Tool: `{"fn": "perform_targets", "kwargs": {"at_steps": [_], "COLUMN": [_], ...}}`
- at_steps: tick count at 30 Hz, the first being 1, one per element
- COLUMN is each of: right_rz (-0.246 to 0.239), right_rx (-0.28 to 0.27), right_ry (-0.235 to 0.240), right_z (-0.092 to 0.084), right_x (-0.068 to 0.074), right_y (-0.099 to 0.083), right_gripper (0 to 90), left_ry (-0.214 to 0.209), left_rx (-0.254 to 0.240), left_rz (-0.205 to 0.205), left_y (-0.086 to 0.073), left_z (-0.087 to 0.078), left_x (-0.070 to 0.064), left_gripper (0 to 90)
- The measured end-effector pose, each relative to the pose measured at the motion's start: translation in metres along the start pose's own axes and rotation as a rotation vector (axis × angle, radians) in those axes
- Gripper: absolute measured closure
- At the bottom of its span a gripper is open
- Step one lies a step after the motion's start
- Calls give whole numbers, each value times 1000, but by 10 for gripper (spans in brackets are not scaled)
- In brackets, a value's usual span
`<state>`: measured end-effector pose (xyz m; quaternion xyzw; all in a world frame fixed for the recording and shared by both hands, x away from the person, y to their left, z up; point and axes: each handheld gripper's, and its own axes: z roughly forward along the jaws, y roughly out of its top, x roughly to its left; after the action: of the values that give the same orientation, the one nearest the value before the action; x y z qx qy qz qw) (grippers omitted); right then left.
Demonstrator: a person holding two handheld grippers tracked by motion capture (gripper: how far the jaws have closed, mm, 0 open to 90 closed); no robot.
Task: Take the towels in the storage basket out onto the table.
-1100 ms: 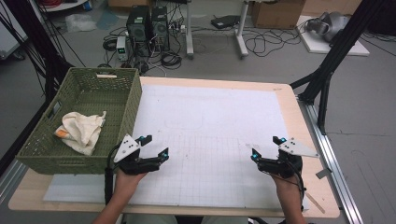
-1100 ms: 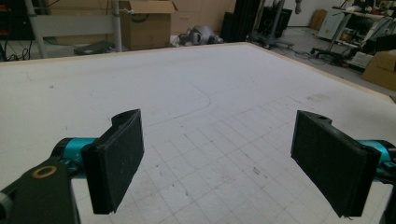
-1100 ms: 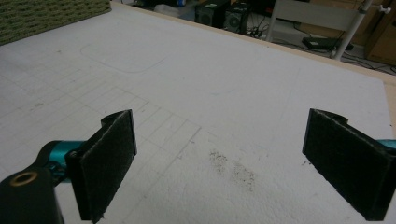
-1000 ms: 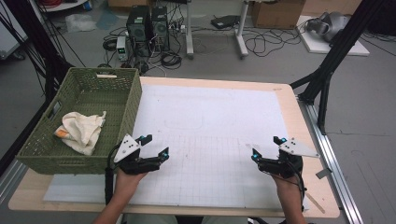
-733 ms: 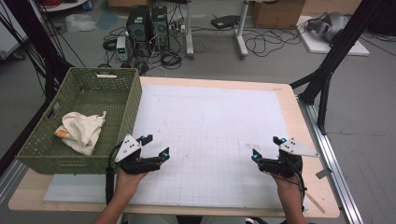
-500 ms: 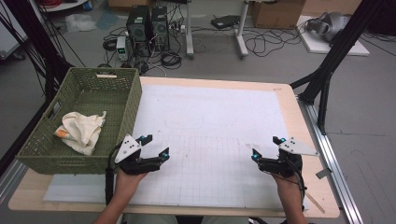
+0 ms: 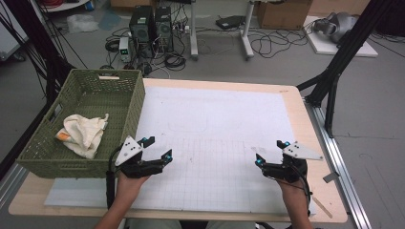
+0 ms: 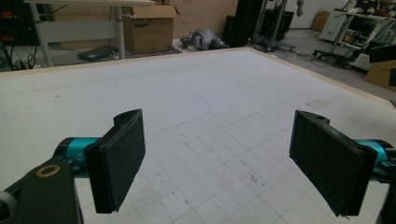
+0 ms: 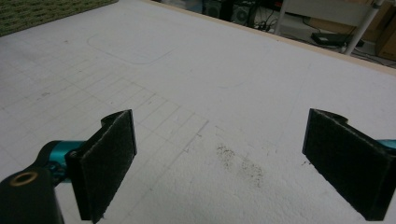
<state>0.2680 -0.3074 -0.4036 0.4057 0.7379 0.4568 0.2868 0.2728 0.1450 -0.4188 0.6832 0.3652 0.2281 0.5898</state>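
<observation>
Cream cloth (image 7: 85, 133) lying crumpled in the green woven basket (image 7: 136, 102), both grippers empty over the mat.

The cloth sits on the basket's floor near its left wall, something orange tucked at its edge, well apart from either tool. The left gripper (image 7: 158, 149) hovers just beside the basket's near right corner, jaws spread wide with nothing between them; the right gripper (image 7: 270, 151) rests near the table's right side, jaws equally wide and empty above the white gridded mat (image 7: 215, 114). Judging from this, the cloth is the likely pick: the left gripper should lift over the rim, descend steeply, and pinch a raised fold rather than scraping the weave.
</observation>
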Motion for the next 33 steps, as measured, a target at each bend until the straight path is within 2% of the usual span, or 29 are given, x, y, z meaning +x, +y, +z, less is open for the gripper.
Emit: {"fn": "perform_targets", "kwargs": {"at_steps": [3,7,15,18,25,33], "right_rz": [20,18,-6,1,3,8], "right_rx": [7,12,27,35,32,35], "right_ry": [14,17,14,17,12,8], "right_z": [0,1,3,3,3,3], "right_x": [0,0,1,1,0,0], "right_y": [0,-1,-1,-2,-2,-1], "right_gripper": [91,91,90,90,90,91], "left_ry": [-1,-7,-21,-31,3,28], "left_rx": [-1,-4,-45,-66,-105,-128], "left_rz": [-2,-6,-18,-42,-46,-46], "left_y": [1,5,25,34,61,82], "left_z": [0,-1,-11,-16,-32,-48], "left_x": [-1,-3,-2,0,10,25], "left_gripper": [193,197,195,195,195,194]}}
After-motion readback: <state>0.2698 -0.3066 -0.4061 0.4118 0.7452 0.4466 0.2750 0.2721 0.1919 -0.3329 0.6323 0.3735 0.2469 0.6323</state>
